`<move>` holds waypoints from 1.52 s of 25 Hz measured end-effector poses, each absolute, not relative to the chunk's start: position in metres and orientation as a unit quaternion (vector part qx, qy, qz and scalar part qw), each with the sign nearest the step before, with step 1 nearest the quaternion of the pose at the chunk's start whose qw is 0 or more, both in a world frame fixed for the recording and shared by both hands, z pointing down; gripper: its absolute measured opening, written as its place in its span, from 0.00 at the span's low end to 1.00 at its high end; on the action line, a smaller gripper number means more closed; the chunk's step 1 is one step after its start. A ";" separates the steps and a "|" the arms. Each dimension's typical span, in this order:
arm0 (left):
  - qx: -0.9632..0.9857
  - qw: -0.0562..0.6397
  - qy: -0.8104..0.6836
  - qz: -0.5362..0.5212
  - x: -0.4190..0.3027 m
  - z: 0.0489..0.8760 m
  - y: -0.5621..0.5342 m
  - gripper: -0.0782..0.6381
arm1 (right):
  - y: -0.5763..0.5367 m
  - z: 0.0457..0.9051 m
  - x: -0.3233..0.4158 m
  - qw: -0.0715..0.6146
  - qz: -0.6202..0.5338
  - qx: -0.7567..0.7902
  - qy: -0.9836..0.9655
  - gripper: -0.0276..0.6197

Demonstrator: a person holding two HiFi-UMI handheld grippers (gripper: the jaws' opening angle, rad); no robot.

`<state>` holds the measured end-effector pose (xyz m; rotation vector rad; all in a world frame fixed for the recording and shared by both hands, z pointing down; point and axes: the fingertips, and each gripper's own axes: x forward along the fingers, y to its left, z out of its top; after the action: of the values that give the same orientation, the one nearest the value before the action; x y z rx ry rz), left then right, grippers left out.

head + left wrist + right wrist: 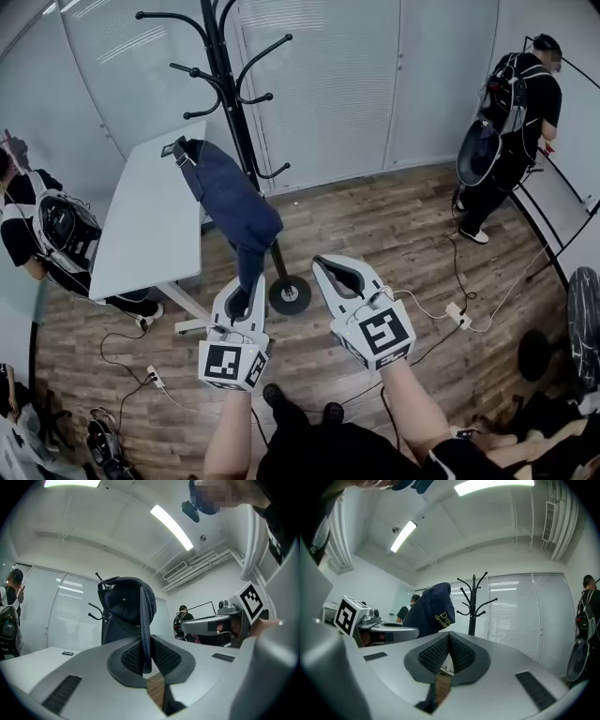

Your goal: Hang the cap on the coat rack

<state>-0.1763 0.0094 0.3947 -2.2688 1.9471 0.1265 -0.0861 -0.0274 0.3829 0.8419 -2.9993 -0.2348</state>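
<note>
A: Room: wood-plank floor, white panelled walls, white table at left. Black coat rack stands just beside the table.
B: Cap location?
A: Navy cap is in the left gripper. The jaws are clenched on a fold of its fabric. The left gripper view shows a dark strip running down between the pads.
B: Position relative to that gripper?
A: Directly above and ahead of it. The cap rises from the jaws, up and toward the table edge, crossing in front of the rack's pole. It is on no hook. Whether it touches the pole can't be told.
B: Right gripper?
A: Right gripper sits just beside the left one, jaws pressed together with nothing between them. In its own view the cap is up-left of the jaws, with yellow lettering on the fabric and the rack behind to the right.
B: Anyone else?
A: One person with a backpack at far right, another at the left wall.
</note>
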 end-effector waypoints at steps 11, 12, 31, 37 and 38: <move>-0.771 0.076 0.631 0.045 -0.139 0.392 -0.005 0.15 | -0.033 0.388 -0.054 0.002 -0.055 0.265 -0.963 0.09; -0.772 0.076 0.629 0.046 -0.136 0.390 -0.008 0.15 | -0.036 0.386 -0.050 0.000 -0.056 0.267 -0.962 0.09; -0.813 0.105 0.570 0.052 -0.115 0.376 -0.127 0.15 | -0.154 0.374 -0.026 0.007 -0.065 0.336 -0.940 0.09; -0.820 0.132 0.554 0.056 -0.138 0.349 -0.179 0.15 | -0.203 0.351 -0.057 -0.001 -0.090 0.335 -0.938 0.09; -0.822 0.136 0.550 0.054 -0.141 0.345 -0.184 0.15 | -0.209 0.348 -0.061 -0.002 -0.092 0.335 -0.938 0.09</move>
<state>-0.1411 -0.1841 0.3452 -2.3809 1.5945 0.1555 -0.0613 -0.2089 0.3484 1.0530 -2.9506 -0.2909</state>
